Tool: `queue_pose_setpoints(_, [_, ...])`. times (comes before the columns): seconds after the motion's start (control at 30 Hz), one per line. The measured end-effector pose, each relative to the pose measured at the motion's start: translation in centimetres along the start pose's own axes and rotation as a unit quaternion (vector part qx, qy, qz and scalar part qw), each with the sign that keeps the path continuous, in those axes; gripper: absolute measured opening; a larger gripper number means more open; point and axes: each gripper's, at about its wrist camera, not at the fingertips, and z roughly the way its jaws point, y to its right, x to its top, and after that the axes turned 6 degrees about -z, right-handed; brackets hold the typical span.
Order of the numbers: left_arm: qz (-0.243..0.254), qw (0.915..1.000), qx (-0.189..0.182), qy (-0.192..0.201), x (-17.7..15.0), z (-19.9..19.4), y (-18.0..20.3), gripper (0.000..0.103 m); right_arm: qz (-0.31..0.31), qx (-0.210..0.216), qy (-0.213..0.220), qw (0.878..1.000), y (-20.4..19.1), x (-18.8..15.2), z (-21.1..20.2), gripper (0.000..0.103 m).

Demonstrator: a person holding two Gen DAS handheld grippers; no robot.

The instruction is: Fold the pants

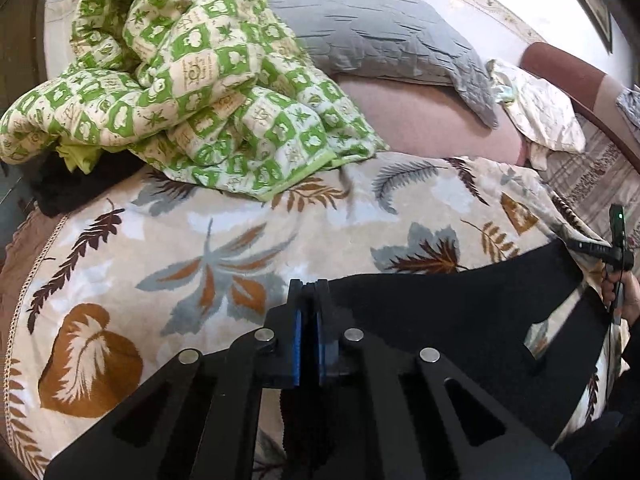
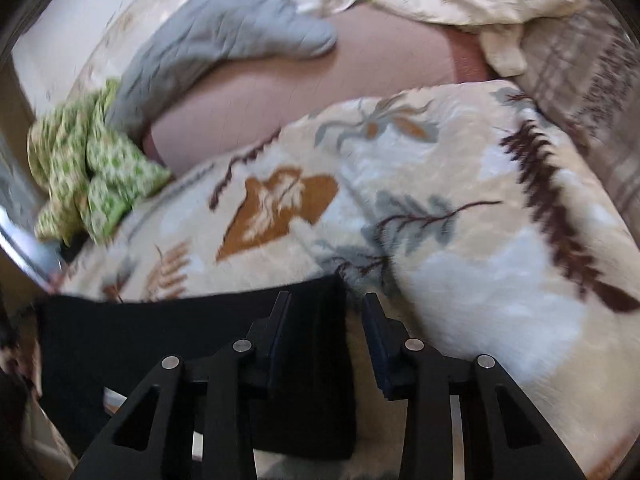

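The black pants (image 1: 460,312) lie across the near part of a cream blanket with a leaf pattern (image 1: 200,248). My left gripper (image 1: 308,286) is shut on the left end of the pants, with black cloth pinched between its blue pads. In the right wrist view the pants (image 2: 160,332) spread to the left, and their right end lies under and around the left finger. My right gripper (image 2: 326,300) is open over that end. The right gripper's handle also shows in the left wrist view (image 1: 612,252), held by a hand at the far right.
A green and white checked quilt (image 1: 180,80) is bunched at the back left. A grey quilted pillow (image 1: 380,32) and a cream pillow (image 1: 536,108) lie on the pink sheet (image 1: 420,120) behind the blanket. The right wrist view is blurred by motion.
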Motion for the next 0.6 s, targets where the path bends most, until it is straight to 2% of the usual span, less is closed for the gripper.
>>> queue_pose_setpoints(0.17, [-0.004, 0.9999, 0.011, -0.01, 0.3, 0.8, -0.1, 0.003, -0.017, -0.009, -0.012, 1.0, -0.2, 0.2, 1.8, 0.034])
queue_pose_setpoints(0.23, [-0.003, 0.9999, 0.01, -0.013, 0.4, 0.9, 0.0, 0.003, -0.024, -0.009, -0.024, 0.999, -0.3, 0.4, 2.6, 0.028])
queue_pose_setpoints(0.33, [0.0, 0.9999, 0.009, -0.011, 0.5, 0.8, 0.3, 0.003, -0.03, -0.011, -0.033, 0.999, -0.4, 0.2, 2.8, 0.014])
queue_pose_setpoints(0.37, [0.003, 0.9999, 0.01, -0.01, 0.6, 0.7, 0.4, 0.003, -0.03, -0.007, -0.03, 0.999, -0.4, 0.3, 2.7, 0.007])
queue_pose_setpoints(0.6, [0.053, 0.9982, 0.006, 0.026, -0.1, -2.4, 2.0, 0.003, -0.088, 0.012, 0.026, 0.996, -1.8, -0.2, -2.0, 0.005])
